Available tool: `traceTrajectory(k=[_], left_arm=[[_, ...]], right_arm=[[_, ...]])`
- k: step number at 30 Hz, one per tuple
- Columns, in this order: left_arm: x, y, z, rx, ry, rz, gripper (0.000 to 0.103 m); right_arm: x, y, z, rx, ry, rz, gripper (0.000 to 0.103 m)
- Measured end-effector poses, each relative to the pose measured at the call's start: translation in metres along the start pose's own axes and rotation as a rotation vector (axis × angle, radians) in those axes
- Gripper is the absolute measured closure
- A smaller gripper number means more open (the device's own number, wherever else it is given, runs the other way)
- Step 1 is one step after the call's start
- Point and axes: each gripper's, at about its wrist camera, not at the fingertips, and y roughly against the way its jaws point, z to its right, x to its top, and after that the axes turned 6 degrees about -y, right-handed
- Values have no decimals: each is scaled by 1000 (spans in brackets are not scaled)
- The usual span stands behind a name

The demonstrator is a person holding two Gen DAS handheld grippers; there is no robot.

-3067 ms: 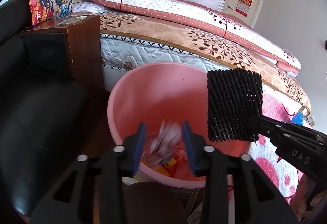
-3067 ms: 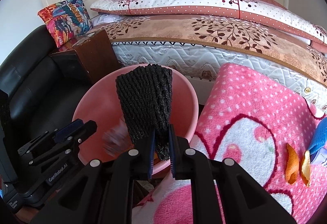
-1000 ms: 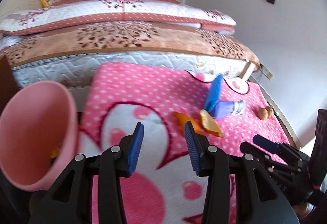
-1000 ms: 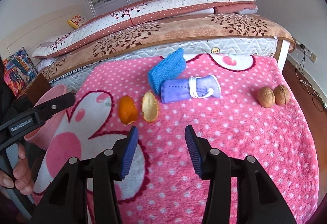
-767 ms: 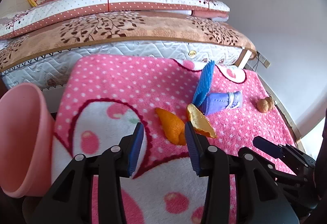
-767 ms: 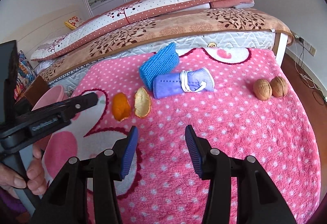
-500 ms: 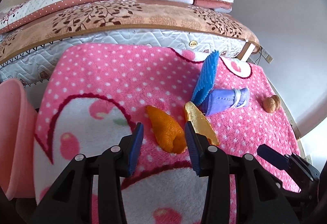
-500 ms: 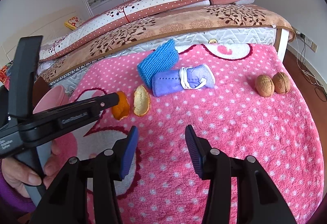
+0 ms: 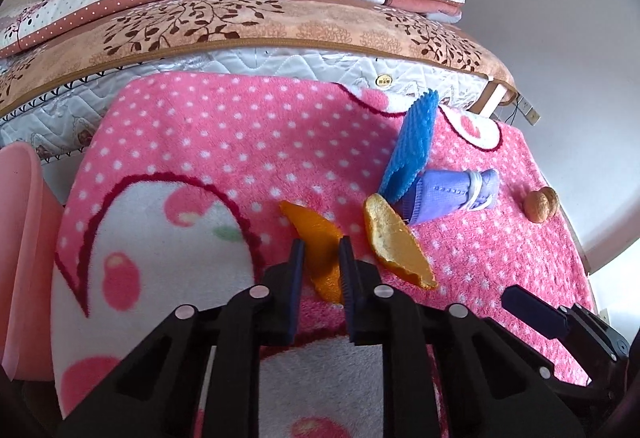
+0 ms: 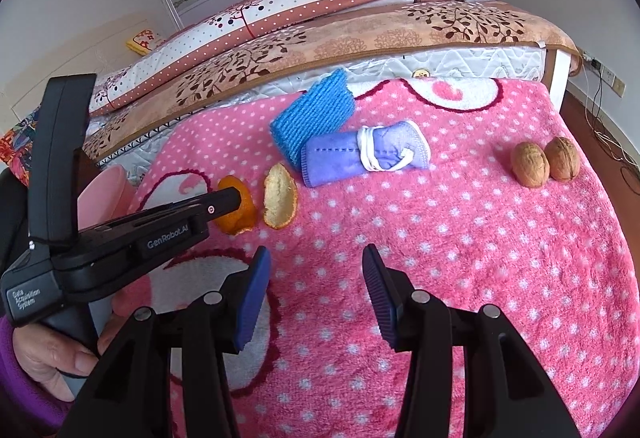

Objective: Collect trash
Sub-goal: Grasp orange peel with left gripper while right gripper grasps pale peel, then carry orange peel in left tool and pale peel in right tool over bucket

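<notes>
Left hand-held gripper (image 9: 322, 262): angled down, jaws just closing, pads pressing orange peel (image 9: 320, 242). Person's hand (image 10: 60, 358), purple sleeve, grips its handle. Right hand-held gripper (image 10: 316, 290): right of peel, jaws apart, nothing between.

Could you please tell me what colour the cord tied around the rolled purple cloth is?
White. The cord wraps the rolled purple cloth; the right wrist view shows it best.

An orange peel (image 9: 320, 250), rind up, lies on the pink dotted blanket (image 9: 224, 142). A second peel (image 9: 396, 238), pale pith showing, lies just beside it at three o'clock. The pink bin (image 9: 20, 238) stands at nine o'clock.
</notes>
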Motion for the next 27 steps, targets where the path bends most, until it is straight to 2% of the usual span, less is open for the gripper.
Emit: traceTrajectory(k=[8,13,18,24,27], left_arm=[[-6,26,-7,6,-10,48,91],[-14,44,-16,11,-4,70,91],[-20,57,-24,14,4,81,91],[-23,67,-29,9,12,103,91],[-24,69,-30,2,14,106,91]], right_arm=[[18,-15,-17,49,7,-18,54],[22,-33,-24,54,16,-46,54],[23,-48,-30,19,36,-66,55],[18,-57,-33,-39,65,-83,80],[16,-54,-33,-38,64,-81,84]])
